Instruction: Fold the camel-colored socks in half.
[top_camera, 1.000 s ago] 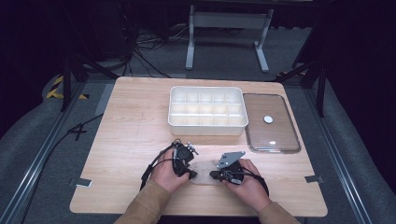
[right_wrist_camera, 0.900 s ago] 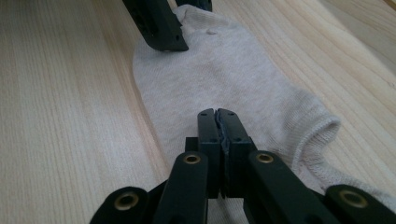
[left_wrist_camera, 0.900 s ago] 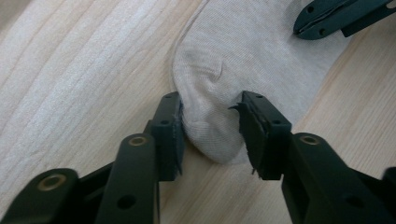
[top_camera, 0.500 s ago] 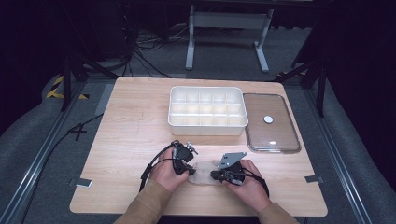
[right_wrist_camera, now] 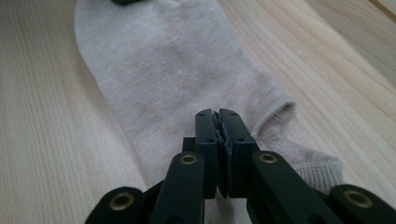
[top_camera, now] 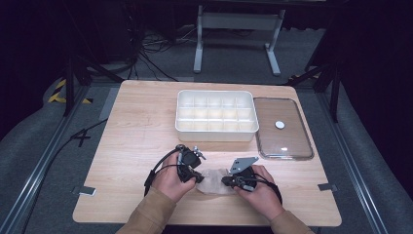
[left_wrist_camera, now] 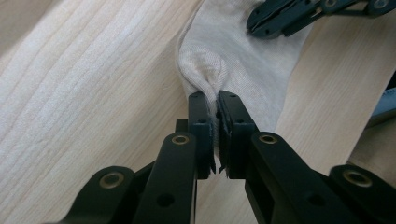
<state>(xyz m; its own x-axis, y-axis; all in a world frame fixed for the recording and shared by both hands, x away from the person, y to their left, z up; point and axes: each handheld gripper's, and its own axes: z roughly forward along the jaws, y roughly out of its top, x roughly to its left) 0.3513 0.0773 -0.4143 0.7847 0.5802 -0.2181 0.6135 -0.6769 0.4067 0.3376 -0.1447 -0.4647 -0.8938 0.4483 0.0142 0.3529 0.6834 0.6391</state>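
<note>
Pinching the pale beige ankle sock [top_camera: 213, 181] from both ends is how we've got it right now, flat on the light wooden table [top_camera: 136, 136] near its front edge, about midway along it. Our left gripper [left_wrist_camera: 211, 103] has its jaws together on a little bunched ridge of fabric at the rounded end, which looks like the toe, and you can see the knit puckering up right where the pads bite. Our right gripper [right_wrist_camera: 218, 116] is clamped on the other end, next to the ribbed cuff opening, so the sock sits stretched between the two.

Why hold it like this? Our guess is that gripping opposite ends keeps a floppy thing under control, so it can be lifted, straightened or folded without flopping around. Nobody gave us a task, so that's just a read on it.

Further back, toward the far edge, sits the white plastic divided organizer box [top_camera: 216, 117], and its compartments look empty from above. Just beside it, on the right side of the table, lies the clear rectangular lid [top_camera: 282, 129] with a small white round thing on top. Lid off and parked next to the box suggests the box is meant to be reachable, maybe as the sock's destination, but we can't tell for sure.
</note>
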